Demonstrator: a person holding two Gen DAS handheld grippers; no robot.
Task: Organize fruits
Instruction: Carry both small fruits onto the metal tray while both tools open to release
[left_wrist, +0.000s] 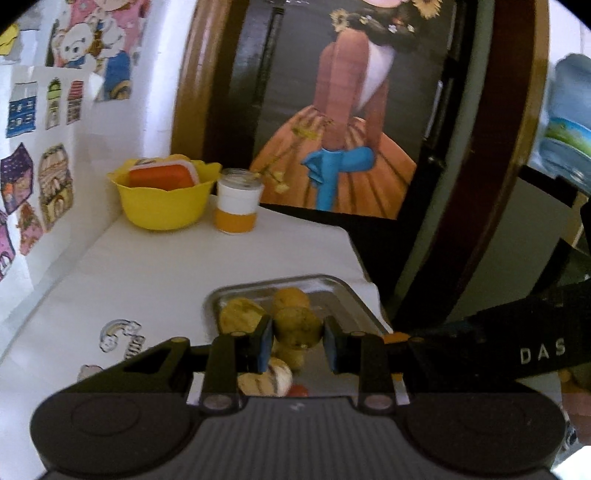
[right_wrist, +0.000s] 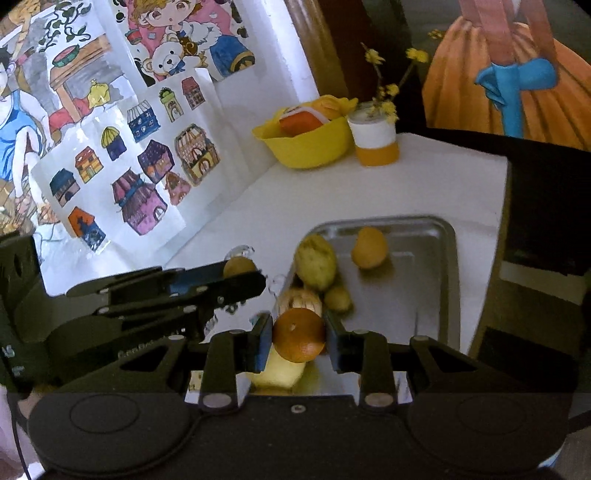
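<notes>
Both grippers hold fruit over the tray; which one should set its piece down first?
Right, probably. The right gripper holds the orange over bare metal of the tray, near the other fruit. The left gripper holds a yellow-brown fruit above the crowded pile, with less free room beneath.

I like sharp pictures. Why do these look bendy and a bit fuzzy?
Left wrist view: the fisheye lens bends the brown frame, and the fruit in the metal tray is softly blurred. Right wrist view: black corners, curved table edge, dull glare on the tray.
</notes>
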